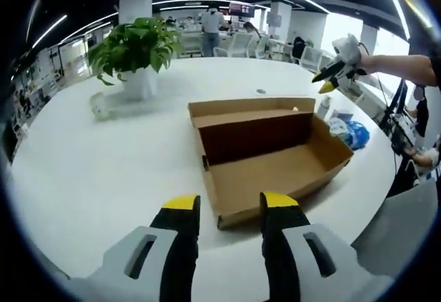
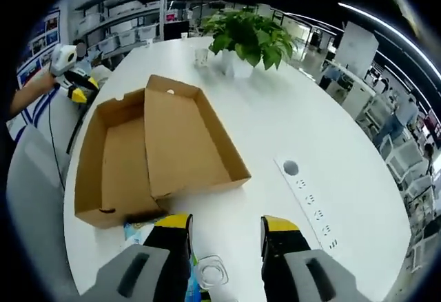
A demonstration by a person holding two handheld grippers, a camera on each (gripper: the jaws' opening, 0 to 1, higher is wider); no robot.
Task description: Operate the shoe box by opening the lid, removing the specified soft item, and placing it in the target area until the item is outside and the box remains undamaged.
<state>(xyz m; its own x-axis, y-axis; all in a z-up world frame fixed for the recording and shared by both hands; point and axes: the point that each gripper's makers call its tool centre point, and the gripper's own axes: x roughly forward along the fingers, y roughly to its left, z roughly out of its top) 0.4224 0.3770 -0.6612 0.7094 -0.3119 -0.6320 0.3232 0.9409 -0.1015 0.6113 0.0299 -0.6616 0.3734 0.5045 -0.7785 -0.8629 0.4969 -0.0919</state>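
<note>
The brown cardboard shoe box (image 1: 270, 171) lies open on the white table, its lid (image 1: 251, 113) folded back, and I see nothing inside. In the right gripper view the box (image 2: 114, 164) and its lid (image 2: 193, 143) lie side by side. A soft blue and white item (image 1: 351, 134) rests on the table outside the box, by its corner (image 2: 140, 232). My left gripper (image 1: 229, 207) is open, just short of the box's near edge. My right gripper (image 2: 227, 227) is open above the table beside the soft item; it also shows raised in a hand (image 1: 335, 73).
A potted green plant (image 1: 134, 47) (image 2: 248, 36) and a small glass (image 1: 100, 105) stand at the far side. A white power strip (image 2: 310, 200) is set into the table. A clear plastic piece (image 2: 210, 273) lies under my right jaws. Office chairs and people fill the background.
</note>
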